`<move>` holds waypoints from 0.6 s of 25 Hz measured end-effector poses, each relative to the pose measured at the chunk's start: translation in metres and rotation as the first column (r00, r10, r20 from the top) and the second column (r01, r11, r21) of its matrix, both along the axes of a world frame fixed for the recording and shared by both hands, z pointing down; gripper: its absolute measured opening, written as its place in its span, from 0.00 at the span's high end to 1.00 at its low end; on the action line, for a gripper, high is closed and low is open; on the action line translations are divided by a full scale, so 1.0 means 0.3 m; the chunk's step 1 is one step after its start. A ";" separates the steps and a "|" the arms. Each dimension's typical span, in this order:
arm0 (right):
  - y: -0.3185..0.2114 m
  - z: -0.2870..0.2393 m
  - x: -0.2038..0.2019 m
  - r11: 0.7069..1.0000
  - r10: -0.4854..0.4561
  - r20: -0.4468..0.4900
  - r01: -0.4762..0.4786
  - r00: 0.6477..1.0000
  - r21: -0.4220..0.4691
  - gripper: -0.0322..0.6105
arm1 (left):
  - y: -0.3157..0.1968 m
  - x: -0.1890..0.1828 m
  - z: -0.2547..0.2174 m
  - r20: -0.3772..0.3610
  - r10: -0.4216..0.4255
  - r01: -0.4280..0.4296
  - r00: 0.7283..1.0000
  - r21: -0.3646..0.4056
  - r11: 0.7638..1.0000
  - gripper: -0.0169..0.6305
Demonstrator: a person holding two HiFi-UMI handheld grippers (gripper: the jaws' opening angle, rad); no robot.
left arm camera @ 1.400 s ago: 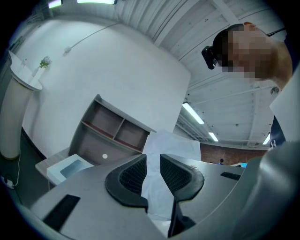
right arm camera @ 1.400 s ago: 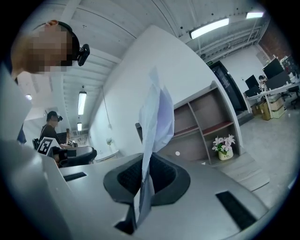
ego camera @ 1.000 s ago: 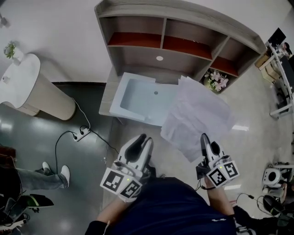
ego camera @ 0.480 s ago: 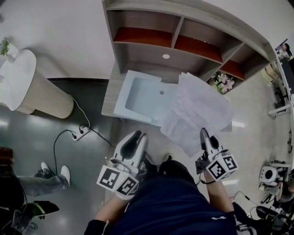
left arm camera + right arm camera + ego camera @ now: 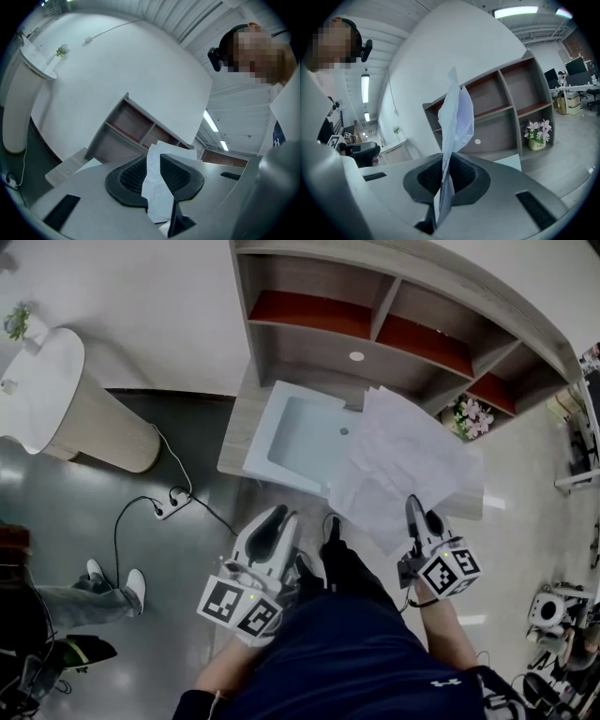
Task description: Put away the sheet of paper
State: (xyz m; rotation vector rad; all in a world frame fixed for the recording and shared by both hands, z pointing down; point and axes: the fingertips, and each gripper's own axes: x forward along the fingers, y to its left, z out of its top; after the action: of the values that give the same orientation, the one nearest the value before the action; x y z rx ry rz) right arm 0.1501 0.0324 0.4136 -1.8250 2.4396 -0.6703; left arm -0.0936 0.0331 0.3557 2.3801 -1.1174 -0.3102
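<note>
A creased white sheet of paper [image 5: 403, 460] hangs out in front of my right gripper [image 5: 417, 512], which is shut on its near edge. In the right gripper view the sheet [image 5: 457, 112] rises edge-on from between the closed jaws of that gripper [image 5: 447, 161]. My left gripper [image 5: 278, 518] is open and holds nothing, to the left of the sheet and short of the white tray [image 5: 281, 427]. Through the gap of the left gripper [image 5: 154, 161] I see the paper [image 5: 154, 192] beyond it. The sheet's far part overlaps the tray's right side.
A wooden shelf unit [image 5: 394, 362] with red-backed compartments stands behind the tray, which rests on a low wooden ledge [image 5: 234, 442]. A pot of flowers [image 5: 473, 415] sits in its lower right compartment. A round white stand [image 5: 47, 399], a floor cable [image 5: 169, 507] and another person's feet [image 5: 112, 582] are at left.
The shelf and tray have drifted rightward in the head view as I stepped nearer; my shoe now shows between the grippers. The right gripper still holds the paper and the left stays open.
</note>
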 end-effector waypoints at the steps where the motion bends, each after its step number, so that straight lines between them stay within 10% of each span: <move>1: -0.015 0.014 -0.001 1.000 -0.004 0.006 0.004 1.000 -0.005 0.93 | -0.003 -0.003 0.002 0.007 -0.008 0.008 1.000 -0.001 1.000 0.82; 15: -0.297 0.262 0.086 0.984 -0.007 0.165 0.036 0.986 -0.174 0.93 | -0.226 0.110 0.061 0.039 -0.042 0.046 0.998 -0.088 0.995 0.82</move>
State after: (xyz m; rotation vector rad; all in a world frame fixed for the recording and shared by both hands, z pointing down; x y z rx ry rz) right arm 0.1760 -0.0567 0.4923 -1.7225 2.3639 -1.0253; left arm -0.0607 -0.0347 0.3740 2.2951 -1.1775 -0.2272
